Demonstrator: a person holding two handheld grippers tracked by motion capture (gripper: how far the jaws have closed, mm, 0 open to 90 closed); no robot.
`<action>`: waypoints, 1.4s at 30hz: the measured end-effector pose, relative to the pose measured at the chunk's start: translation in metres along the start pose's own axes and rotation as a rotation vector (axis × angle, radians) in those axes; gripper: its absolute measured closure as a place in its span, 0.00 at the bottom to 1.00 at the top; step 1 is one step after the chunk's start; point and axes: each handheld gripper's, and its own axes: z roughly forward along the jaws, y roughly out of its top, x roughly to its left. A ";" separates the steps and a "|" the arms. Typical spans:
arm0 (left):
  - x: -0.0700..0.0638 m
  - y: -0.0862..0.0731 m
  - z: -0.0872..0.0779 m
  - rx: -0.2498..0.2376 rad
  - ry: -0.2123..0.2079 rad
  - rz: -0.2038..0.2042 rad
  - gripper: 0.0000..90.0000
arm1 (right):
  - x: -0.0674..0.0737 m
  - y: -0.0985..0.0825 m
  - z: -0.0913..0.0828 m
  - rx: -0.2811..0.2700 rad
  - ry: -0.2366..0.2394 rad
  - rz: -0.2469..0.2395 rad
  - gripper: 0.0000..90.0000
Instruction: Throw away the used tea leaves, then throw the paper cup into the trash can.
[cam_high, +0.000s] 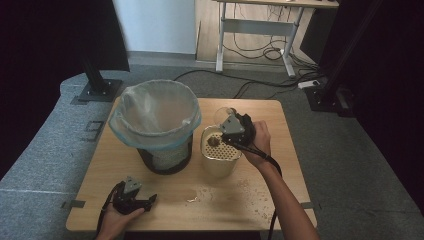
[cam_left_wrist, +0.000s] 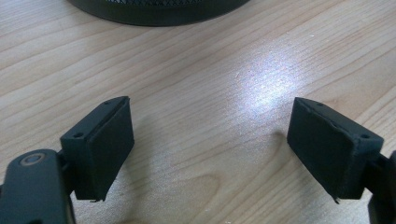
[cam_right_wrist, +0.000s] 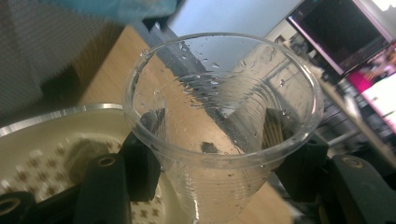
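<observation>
Two grippers in play. Right gripper, centre of the high view, is clamped on a clear plastic cup, jaws pressing its side walls from outside, just below the rim. Cup hangs tipped over the cream strainer canister, which has a dark lump on its perforated top. Droplets on the cup's inside wall and a small dark speck near the bottom; looks almost empty. Cup reads thin, light, wet and easily crushed, so judge a gentle squeeze on the ribbed wall, not the rim. Left gripper, lower left of the high view, rests on the wooden table with jaws spread apart, holding nothing. Lined waste bin sits upper left of the canister. Crumbs scattered on the table, lower centre.
</observation>
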 end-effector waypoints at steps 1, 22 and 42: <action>0.000 0.000 0.000 0.000 0.000 0.000 0.16 | -0.005 0.000 -0.002 -0.019 0.025 0.083 0.45; 0.000 0.000 0.000 0.000 0.000 0.000 0.16 | -0.022 -0.005 -0.007 -0.109 0.185 0.520 0.46; 0.001 0.001 0.001 -0.001 -0.001 -0.002 0.16 | -0.037 0.086 -0.028 -0.327 0.182 0.553 0.46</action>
